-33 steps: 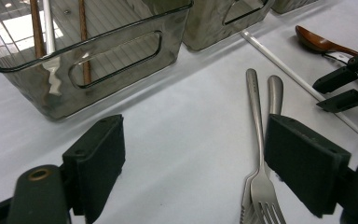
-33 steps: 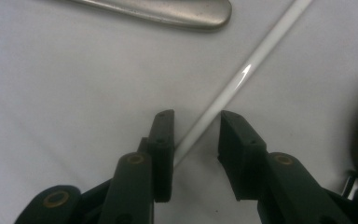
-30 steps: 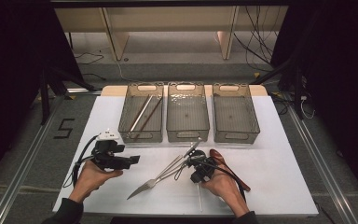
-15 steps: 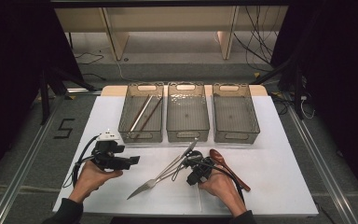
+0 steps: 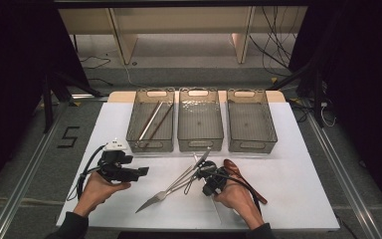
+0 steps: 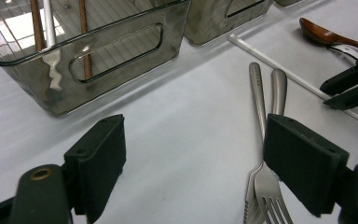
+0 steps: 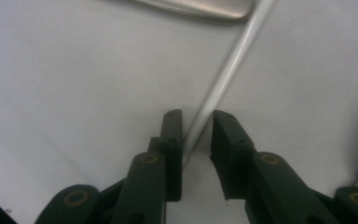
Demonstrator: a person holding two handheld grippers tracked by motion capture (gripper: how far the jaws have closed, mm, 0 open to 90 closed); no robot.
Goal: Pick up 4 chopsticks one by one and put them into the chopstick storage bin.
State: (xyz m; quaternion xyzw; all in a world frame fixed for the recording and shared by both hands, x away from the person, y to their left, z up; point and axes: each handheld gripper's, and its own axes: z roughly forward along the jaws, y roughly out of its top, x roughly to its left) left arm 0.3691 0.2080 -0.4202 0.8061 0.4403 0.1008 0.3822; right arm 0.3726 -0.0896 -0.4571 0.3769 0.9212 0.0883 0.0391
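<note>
Three bins in a row at 12 o'clock on the table [image 5: 298, 164]: left bin [image 5: 150, 122] holds chopsticks [image 5: 154, 119], middle bin [image 5: 200, 119] and right bin [image 5: 251, 119] alongside. Fork [image 5: 171, 190] lies centre, with white stick [image 5: 197, 162] crossing at its 1 o'clock. Wooden spoon [image 5: 234, 169] at 3 o'clock of the fork.

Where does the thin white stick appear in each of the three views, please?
High view: white stick at centre, its tip beside the metal handles.
Left gripper view: a diagonal at upper right.
Right gripper view: centre, running up and right.
Shared landmark: the metal handles.
</note>
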